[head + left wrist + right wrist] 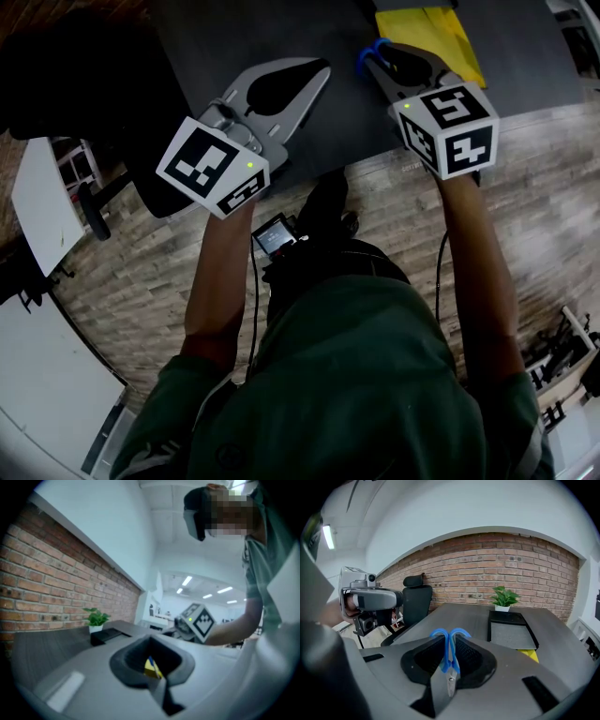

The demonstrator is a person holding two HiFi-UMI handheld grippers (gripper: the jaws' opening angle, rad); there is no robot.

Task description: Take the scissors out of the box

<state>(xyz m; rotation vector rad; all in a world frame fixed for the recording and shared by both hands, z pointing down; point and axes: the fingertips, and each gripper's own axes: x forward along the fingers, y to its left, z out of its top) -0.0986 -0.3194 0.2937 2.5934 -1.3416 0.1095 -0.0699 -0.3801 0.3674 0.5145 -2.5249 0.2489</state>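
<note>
Your green shirt [366, 375] fills the bottom of the head view, with both arms held out over the near edge of the dark table [234, 37].

Right gripper [380, 61]: jaws clamped on the scissors [368, 53]. In the right gripper view the scissors [449, 667] sit pinched between the jaws, blue handle loops poking out past the tips and blades pointing back toward the camera. They're held in the air above the table edge.

The black tray [511, 632] is well apart from them, further back on the table. A yellow item [530, 655] sticks out at its near corner. Can't tell which of the two is the box.

Left gripper [319, 67]: jaws together, nothing between them, held beside the right one.

Potted plant [504, 597] sits just behind the tray by the brick wall.
</note>
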